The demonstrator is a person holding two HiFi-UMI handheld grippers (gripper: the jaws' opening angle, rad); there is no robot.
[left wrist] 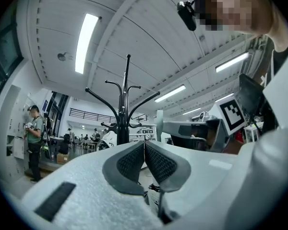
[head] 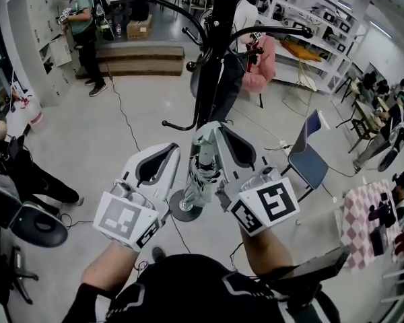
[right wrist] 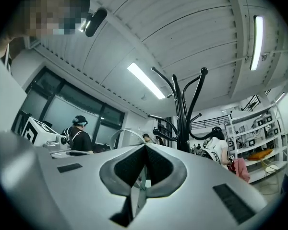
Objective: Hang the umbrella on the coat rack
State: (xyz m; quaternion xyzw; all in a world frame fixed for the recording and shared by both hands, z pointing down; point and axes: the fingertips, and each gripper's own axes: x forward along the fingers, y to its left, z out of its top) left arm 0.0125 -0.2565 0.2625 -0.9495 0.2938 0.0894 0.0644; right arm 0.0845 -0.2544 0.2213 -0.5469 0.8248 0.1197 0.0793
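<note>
The folded umbrella [head: 200, 177] hangs between the two grippers, just before the coat rack [head: 215, 52] pole. The right gripper [head: 212, 129] has its jaws pressed on a thin pale strip, seemingly the umbrella's loop and mostly hidden. The left gripper [head: 176, 150] jaws meet, empty.

Black coat rack [head: 213, 79] (white patterned umbrella [head: 203, 170]).

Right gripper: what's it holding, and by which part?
The folded umbrella, by its thin strap, pinched in the shut right gripper; the umbrella hangs below.
</note>
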